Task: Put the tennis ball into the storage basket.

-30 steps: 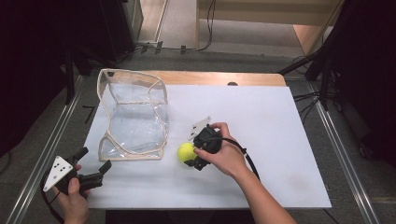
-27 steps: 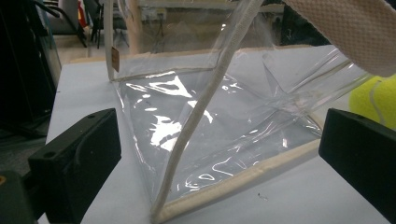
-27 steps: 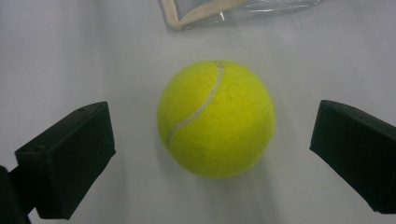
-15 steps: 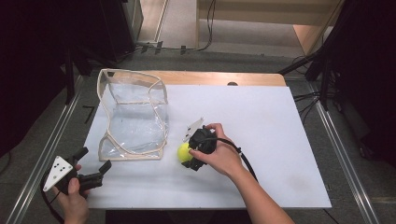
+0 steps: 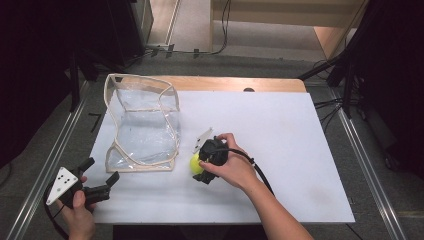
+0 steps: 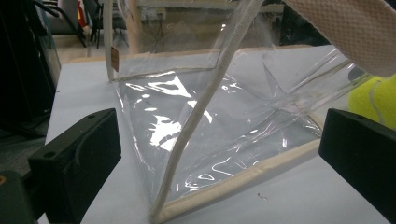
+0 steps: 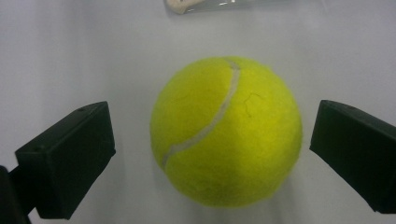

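Observation:
A yellow tennis ball [image 5: 195,164] lies on the white table sheet, just right of a clear plastic bag [image 5: 142,122] with beige trim. My right gripper [image 5: 198,166] is open and straddles the tennis ball [image 7: 226,130], with a gap on each side between ball and jaws. My left gripper [image 5: 101,171] is open near the table's front left corner and holds nothing. In the left gripper view it [image 6: 219,158] faces the bag [image 6: 210,121] close up, a trim corner between its jaws, and the ball [image 6: 376,98] shows at the right edge.
The white sheet [image 5: 290,145] covers the table, with a strip of wooden edge [image 5: 225,84] at the back. Metal rails [image 5: 367,170] run along both sides. A black cable [image 5: 260,172] trails from the right gripper along the forearm.
My right hand and gripper have edged slightly left, toward the bag, around the ball. The left gripper has stayed put.

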`<state>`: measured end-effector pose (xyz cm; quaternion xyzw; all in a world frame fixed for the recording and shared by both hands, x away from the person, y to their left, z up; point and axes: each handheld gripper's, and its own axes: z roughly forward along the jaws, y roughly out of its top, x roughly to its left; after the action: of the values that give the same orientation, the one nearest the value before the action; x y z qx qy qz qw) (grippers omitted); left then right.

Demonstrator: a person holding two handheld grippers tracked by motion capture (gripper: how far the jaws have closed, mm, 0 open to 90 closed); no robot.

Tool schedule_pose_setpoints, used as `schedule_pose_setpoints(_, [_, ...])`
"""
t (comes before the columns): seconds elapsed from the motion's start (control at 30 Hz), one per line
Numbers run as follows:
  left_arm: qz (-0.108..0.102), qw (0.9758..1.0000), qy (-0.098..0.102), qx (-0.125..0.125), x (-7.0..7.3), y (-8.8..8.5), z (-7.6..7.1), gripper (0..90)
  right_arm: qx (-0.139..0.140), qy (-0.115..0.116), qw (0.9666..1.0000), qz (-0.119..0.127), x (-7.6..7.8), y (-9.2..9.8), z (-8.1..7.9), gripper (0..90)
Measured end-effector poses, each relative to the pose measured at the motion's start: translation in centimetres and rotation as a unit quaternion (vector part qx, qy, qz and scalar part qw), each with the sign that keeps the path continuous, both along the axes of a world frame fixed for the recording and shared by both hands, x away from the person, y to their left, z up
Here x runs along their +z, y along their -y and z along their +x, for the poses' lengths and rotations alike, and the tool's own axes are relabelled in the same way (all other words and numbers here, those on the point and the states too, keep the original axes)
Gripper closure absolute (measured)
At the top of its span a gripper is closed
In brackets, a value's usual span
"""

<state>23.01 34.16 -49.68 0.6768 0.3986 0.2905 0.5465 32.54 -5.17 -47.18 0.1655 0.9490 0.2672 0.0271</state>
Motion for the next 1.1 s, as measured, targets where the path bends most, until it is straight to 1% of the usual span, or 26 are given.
schedule_pose_setpoints(0.03, [0.000,1.0000,0.000,0.000,0.00,0.00,0.00,0.0,0.008,0.007,0.9999,-0.002,-0.09,-0.03,0.17,0.0])
schedule_pose_setpoints(0.1, [0.000,1.0000,0.000,0.000,0.00,0.00,0.00,0.0,0.002,-0.001,1.0000,-0.006,-0.17,-0.17,0.10,0.0])
schedule_pose_setpoints(0.13, [0.000,1.0000,0.000,0.000,0.00,0.00,0.00,0.0,0.006,0.001,1.0000,-0.006,-0.26,-0.20,0.18,0.0])
schedule_pose_setpoints(0.2, [0.000,1.0000,0.000,0.000,0.00,0.00,0.00,0.0,0.005,-0.001,1.0000,-0.008,-0.32,-0.25,0.23,0.0])
schedule_pose_setpoints(0.23, [0.000,1.0000,0.000,0.000,0.00,-0.01,0.00,0.0,0.005,0.001,1.0000,-0.006,-0.38,-0.26,0.27,3.0])
schedule_pose_setpoints(0.27, [-0.001,1.0000,0.000,0.000,0.00,0.00,0.00,0.0,0.000,0.003,0.9999,-0.010,-0.42,-0.29,0.30,3.4])
schedule_pose_setpoints(0.33, [-0.001,1.0000,0.000,0.000,0.00,-0.01,0.00,0.0,-0.001,-0.003,0.9999,-0.013,-0.52,-0.36,0.28,3.4])
schedule_pose_setpoints(0.47, [-0.001,1.0000,0.000,0.000,0.00,-0.02,0.01,0.0,0.003,-0.003,0.9999,-0.015,-0.80,-0.48,0.44,4.5])
schedule_pose_setpoints(0.5, [-0.001,1.0000,0.000,0.000,0.00,-0.03,0.01,0.0,-0.001,-0.005,0.9998,-0.017,-0.79,-0.52,0.40,5.8])
schedule_pose_setpoints(0.57, [-0.001,1.0000,0.000,0.000,0.00,-0.02,0.01,0.0,-0.007,0.002,0.9998,-0.021,-0.92,-0.55,0.52,14.8])
schedule_pose_setpoints(0.6, [-0.001,1.0000,0.000,0.000,0.00,-0.03,0.01,0.0,-0.014,-0.002,0.9996,-0.023,-0.92,-0.60,0.49,16.7])
schedule_pose_setpoints(0.63, [-0.002,1.0000,0.000,0.000,0.00,-0.04,0.01,0.0,-0.012,-0.002,0.9997,-0.021,-1.01,-0.60,0.58,18.6])
schedule_pose_setpoints(0.7, [-0.002,1.0000,0.000,-0.001,0.00,-0.05,0.01,0.0,-0.007,-0.012,0.9997,-0.019,-1.00,-0.52,0.72,22.3])
schedule_pose_setpoints(0.73, [-0.002,1.0000,0.000,-0.001,0.00,-0.05,0.02,0.0,-0.007,-0.013,0.9998,-0.016,-1.01,-0.53,0.72,22.4])
schedule_pose_setpoints(0.8, [-0.002,1.0000,-0.001,0.000,0.00,-0.05,0.02,0.0,-0.005,-0.015,0.9997,-0.021,-0.94,-0.49,0.82,22.6])
schedule_pose_setpoints(0.9, [-0.003,1.0000,0.000,-0.001,0.00,-0.05,0.02,0.0,-0.009,-0.019,0.9994,-0.026,-0.80,-0.54,0.75,22.7])
schedule_pose_setpoints(1.03, [-0.002,1.0000,0.000,0.000,-0.01,-0.04,0.02,0.0,-0.003,-0.017,0.9994,-0.031,-0.55,-0.49,0.86,22.8])
schedule_pose_setpoints(1.07, [-0.002,1.0000,0.000,0.000,-0.01,-0.03,0.02,0.0,-0.003,-0.017,0.9994,-0.029,-0.50,-0.46,0.89,22.8])
schedule_pose_setpoints(1.1, [-0.002,1.0000,0.000,0.000,0.00,-0.03,0.02,0.0,-0.007,-0.021,0.9993,-0.031,-0.35,-0.40,0.86,22.8])
